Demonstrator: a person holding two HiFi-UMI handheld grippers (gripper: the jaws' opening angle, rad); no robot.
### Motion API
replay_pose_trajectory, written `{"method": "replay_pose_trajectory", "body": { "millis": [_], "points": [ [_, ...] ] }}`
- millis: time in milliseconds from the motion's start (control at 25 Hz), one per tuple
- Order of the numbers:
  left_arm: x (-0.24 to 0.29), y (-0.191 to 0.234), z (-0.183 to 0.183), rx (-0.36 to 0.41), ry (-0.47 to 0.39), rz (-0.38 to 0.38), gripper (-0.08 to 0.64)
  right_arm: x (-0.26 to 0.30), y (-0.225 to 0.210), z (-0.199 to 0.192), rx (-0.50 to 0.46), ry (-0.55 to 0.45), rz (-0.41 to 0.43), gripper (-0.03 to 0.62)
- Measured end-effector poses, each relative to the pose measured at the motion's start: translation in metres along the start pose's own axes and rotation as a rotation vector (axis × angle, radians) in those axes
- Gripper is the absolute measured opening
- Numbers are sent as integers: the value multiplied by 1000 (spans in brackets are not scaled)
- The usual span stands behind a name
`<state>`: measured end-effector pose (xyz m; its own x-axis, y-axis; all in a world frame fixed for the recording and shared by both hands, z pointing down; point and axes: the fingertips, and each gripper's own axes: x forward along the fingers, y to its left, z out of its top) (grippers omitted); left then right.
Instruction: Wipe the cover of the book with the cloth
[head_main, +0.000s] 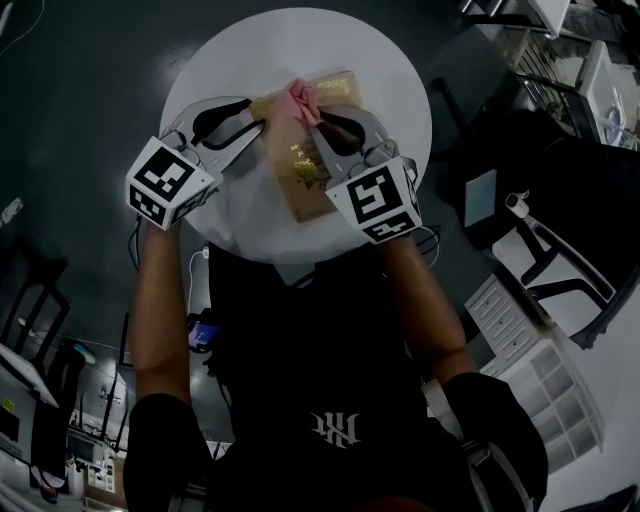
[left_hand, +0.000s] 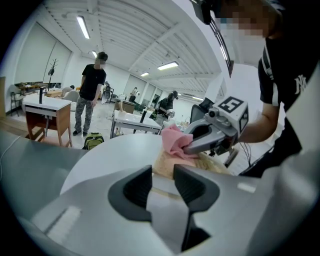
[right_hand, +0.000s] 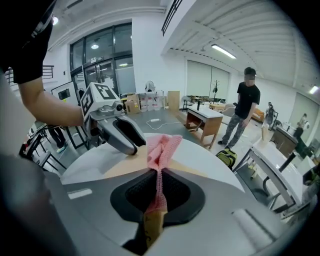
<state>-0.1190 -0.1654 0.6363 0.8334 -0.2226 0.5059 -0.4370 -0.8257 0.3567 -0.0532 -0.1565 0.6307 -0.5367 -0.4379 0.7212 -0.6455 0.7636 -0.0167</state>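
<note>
Pink cloth (right_hand: 161, 145), pinched in my right hand-held gripper (head_main: 320, 124), presses the book (head_main: 305, 172) for wiping. My left hand-held gripper (left_hand: 162, 176), jaws narrowly apart, seems to brace its edge.

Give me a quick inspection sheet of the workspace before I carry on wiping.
surface: round white table.
job's things: book lies flat on the table; pink cloth bunched on its far end.
clutter: nothing seen.
grippers: right gripper shut on the cloth; left gripper jaws slightly apart, empty, tips at the book's left edge.
cables: one cable hangs below the left gripper.
surroundings: dark floor, chair and drawers at right, a person standing by desks.
</note>
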Motion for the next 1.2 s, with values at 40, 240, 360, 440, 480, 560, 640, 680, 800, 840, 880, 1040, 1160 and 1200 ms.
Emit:
{"method": "replay_pose_trajectory", "body": {
  "millis": [40, 240, 360, 440, 480, 560, 640, 680, 800, 840, 880, 1040, 1160, 1200],
  "points": [
    [0, 0, 0, -1, 3, -2, 138, -3, -5, -3, 17, 4, -9, 23],
    [-1, 0, 1, -7, 4, -4, 138, -17, -31, -17, 52, 12, -55, 23],
    [-1, 0, 0, -10, -1, -4, 137, -23, -43, -23, 56, 20, -93, 23],
    [0, 0, 0, -6, -2, -6, 138, -28, -51, -28, 46, 35, -128, 23],
    [0, -2, -1, -7, 1, -6, 138, -32, -54, -31, 51, 39, -142, 23],
    [0, -4, -4, -15, 9, 0, 138, -42, -58, -30, 70, 27, -163, 23],
    [0, -1, -3, -13, 14, 5, 137, -52, -58, -16, 90, -25, -165, 23],
    [1, 0, -3, -9, 15, 3, 137, -57, -53, -6, 100, -56, -153, 23],
    [2, 1, -3, -8, 18, -7, 137, -63, -24, 19, 113, -126, -74, 23],
    [1, 1, -3, -9, 19, -9, 137, -62, -11, 25, 123, -138, -39, 23],
    [0, 1, -3, -9, 18, -9, 137, -59, 3, 29, 135, -141, -3, 23],
    [-1, 0, -5, -11, 13, 0, 137, -37, 47, 23, 159, -103, 98, 23],
    [-2, -2, -7, 3, 25, 2, 137, -21, 70, 22, 158, -94, 114, 23],
    [-3, -2, -7, 7, 30, 3, 137, -16, 76, 22, 133, -82, 114, 23]
  ]
}}
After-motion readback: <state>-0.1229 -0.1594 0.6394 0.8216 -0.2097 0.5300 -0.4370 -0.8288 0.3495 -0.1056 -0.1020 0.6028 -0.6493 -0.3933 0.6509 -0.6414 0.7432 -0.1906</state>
